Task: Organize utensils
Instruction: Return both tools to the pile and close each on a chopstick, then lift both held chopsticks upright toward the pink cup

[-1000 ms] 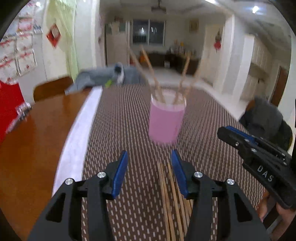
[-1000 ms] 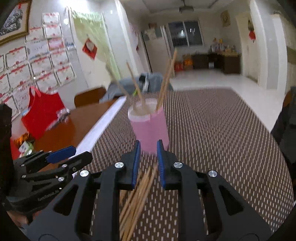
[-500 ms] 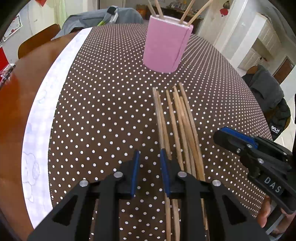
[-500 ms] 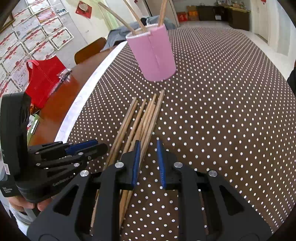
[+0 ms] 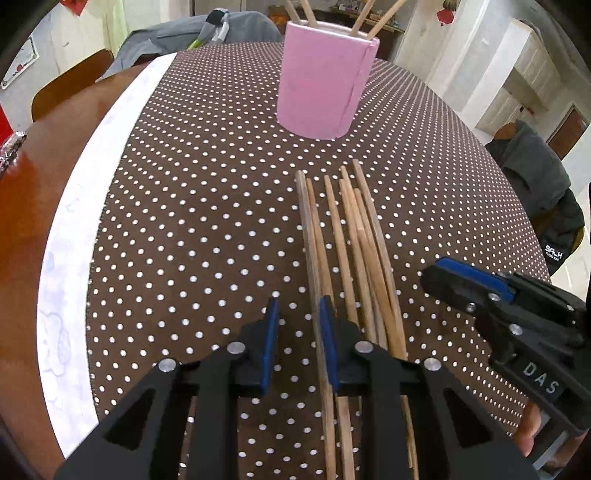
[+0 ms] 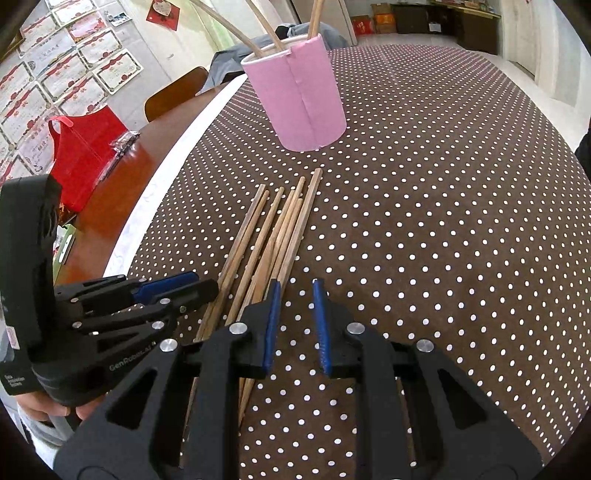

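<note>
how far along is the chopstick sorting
Partly done. A few chopsticks already stand in the pink cup. Nothing is in hand: the left gripper has its jaws slightly apart with the leftmost stick of the pile lying between them, not clamped; the right gripper sits beside the pile over bare tablecloth. Left: about seven loose chopsticks to move into the cup.

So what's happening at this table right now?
A person holds a gripper in each hand above loose wooden chopsticks lying on a brown polka-dot tablecloth. The left gripper has the leftmost chopstick between its partly open jaws; the right gripper hovers beside the pile with nothing between its jaws. A pink cylindrical holder behind already has some chopsticks in it.
</note>
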A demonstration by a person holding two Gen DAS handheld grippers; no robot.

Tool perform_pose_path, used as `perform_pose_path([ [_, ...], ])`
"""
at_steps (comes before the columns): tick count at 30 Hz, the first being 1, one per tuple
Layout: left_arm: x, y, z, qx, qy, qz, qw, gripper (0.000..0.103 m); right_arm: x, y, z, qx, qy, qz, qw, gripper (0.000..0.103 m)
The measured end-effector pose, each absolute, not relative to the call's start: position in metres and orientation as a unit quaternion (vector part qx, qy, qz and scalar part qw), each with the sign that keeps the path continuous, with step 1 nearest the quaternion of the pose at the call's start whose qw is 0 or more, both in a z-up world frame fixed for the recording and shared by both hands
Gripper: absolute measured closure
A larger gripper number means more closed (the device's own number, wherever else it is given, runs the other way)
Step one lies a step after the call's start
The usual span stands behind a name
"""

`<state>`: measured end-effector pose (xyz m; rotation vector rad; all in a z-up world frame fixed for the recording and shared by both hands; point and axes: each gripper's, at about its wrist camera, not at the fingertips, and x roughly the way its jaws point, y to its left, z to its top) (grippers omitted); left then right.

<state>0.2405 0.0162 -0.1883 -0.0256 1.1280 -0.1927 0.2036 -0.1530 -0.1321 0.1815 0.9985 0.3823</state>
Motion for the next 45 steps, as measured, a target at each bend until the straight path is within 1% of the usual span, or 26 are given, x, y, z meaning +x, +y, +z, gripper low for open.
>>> perform_pose_path([
  [7, 0.249, 0.000, -0.189, 0.027, 0.539, -0.075, 0.839, 0.081, 0.214, -0.147, -0.135, 0.074, 0.492, 0.178, 0.849, 0.084],
  [8, 0.250, 0.002, -0.188, 0.023, 0.538, -0.072, 0.839, 0.086, 0.215, -0.145, -0.136, 0.071, 0.494, 0.179, 0.848, 0.084],
  [9, 0.251, 0.004, -0.188, 0.020, 0.537, -0.066, 0.841, 0.096, 0.217, -0.143, -0.135, 0.067, 0.495, 0.178, 0.848, 0.084],
  [14, 0.253, 0.017, -0.189, -0.016, 0.532, -0.072, 0.844, 0.096, 0.227, -0.139, -0.136, 0.066, 0.499, 0.177, 0.846, 0.084],
  [20, 0.250, 0.027, -0.190, -0.032, 0.526, -0.051, 0.848, 0.096, 0.239, -0.126, -0.140, 0.049, 0.510, 0.164, 0.843, 0.084],
  [31, 0.258, 0.027, -0.190, -0.025, 0.539, -0.044, 0.841, 0.096, 0.264, -0.100, -0.143, -0.003, 0.533, 0.130, 0.836, 0.083],
  [32, 0.261, 0.027, -0.190, -0.022, 0.541, -0.043, 0.840, 0.096, 0.268, -0.097, -0.144, -0.017, 0.535, 0.126, 0.835, 0.085],
  [35, 0.265, 0.024, -0.189, -0.016, 0.547, -0.039, 0.836, 0.096, 0.274, -0.087, -0.143, -0.042, 0.541, 0.122, 0.831, 0.085],
  [37, 0.268, 0.023, -0.189, -0.012, 0.550, -0.037, 0.834, 0.096, 0.275, -0.081, -0.144, -0.061, 0.541, 0.117, 0.831, 0.088],
  [38, 0.269, 0.023, -0.189, -0.012, 0.551, -0.037, 0.834, 0.096, 0.276, -0.078, -0.144, -0.063, 0.540, 0.116, 0.831, 0.091],
  [42, 0.268, 0.026, -0.188, -0.024, 0.543, -0.040, 0.838, 0.096, 0.276, -0.086, -0.149, -0.034, 0.530, 0.128, 0.838, 0.096],
  [45, 0.266, 0.034, -0.188, -0.051, 0.533, -0.048, 0.843, 0.097, 0.275, -0.103, -0.148, 0.004, 0.517, 0.146, 0.843, 0.096],
])
